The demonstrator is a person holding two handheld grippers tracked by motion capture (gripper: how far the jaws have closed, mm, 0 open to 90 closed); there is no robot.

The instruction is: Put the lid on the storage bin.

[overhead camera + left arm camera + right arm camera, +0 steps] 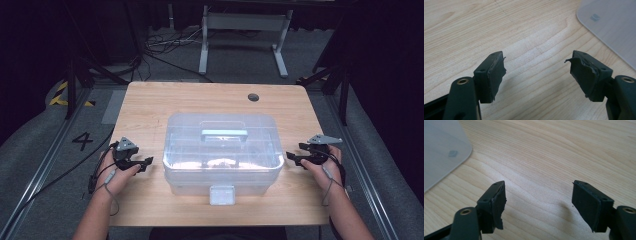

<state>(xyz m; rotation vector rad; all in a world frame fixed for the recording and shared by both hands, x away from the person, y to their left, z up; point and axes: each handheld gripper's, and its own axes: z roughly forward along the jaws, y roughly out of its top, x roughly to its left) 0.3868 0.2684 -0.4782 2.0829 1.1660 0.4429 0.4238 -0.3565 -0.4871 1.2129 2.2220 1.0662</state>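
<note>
Presently:

1. Left gripper (145, 162): held in the left hand (116, 172) near the desk's left edge, jaws spread wide with nothing between them, pointing toward the box. In the left gripper view its worn black pads (496, 75) hover over bare wood.
2. Right gripper (291, 157): held in the right hand (325, 167) near the desk's right edge, jaws likewise apart and empty, aimed at the box's opposite end. Its pads (499, 205) also sit above bare wood.
3. Box (222, 150): clear plastic, lid on, with a pale handle (224, 134) on top and a latch (222, 194) at the front. It stands mid-desk toward the near edge, between the grippers and touched by neither.
4. Step in hand, as judged: both grippers poised either side before engaging the box. The next move likely calls for bringing the jaws in to the latch or lid edges evenly.
5. Desk (150, 105): light wood grain, a round cable hole (253, 97) near the far right corner.
6. Room: dark, grey floor, cables (165, 47) and a white frame (245, 30) beyond the far edge.
</note>
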